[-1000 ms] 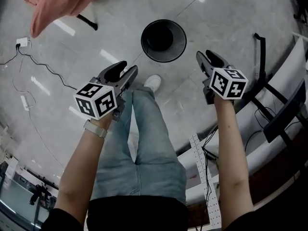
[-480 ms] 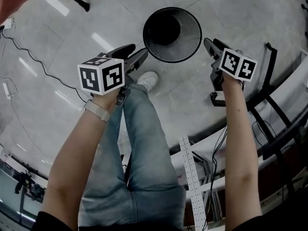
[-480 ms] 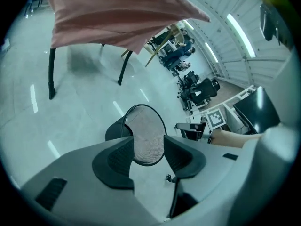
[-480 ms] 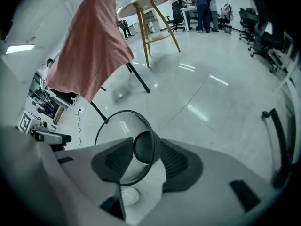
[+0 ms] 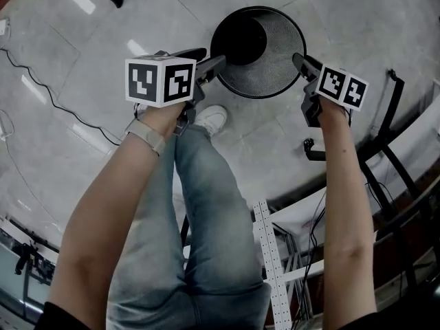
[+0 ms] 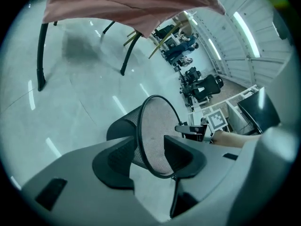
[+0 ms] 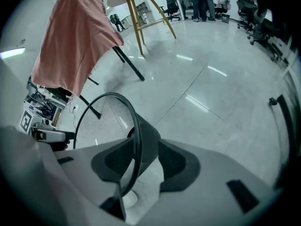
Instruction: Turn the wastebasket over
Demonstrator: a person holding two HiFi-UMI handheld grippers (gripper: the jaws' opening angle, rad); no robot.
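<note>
The wastebasket [image 5: 275,57] is a black mesh bin that stands upright on the pale floor, its mouth facing up. My left gripper [image 5: 210,59] is at the left side of the bin's rim. In the left gripper view its jaws stand wide, straddling the wastebasket's [image 6: 155,135] rim, and the pads are clear of the mesh. My right gripper [image 5: 300,62] is at the opposite side of the rim. In the right gripper view the wastebasket's [image 7: 106,119] wire rim runs between the right gripper's [image 7: 146,161] jaws with a gap left on the outer side. Neither gripper presses on the bin.
A pink cloth [image 7: 75,36] hangs over black and wooden legs behind the bin. The person's jeans leg and white shoe [image 5: 214,119] stand just before it. A cable [image 5: 41,81] trails at the left. A perforated metal rail [image 5: 273,253] and a black stand [image 5: 385,115] lie at the right.
Both grippers have come down and forward from either side of the bin to its rim. The bin has grown larger in the head view.
</note>
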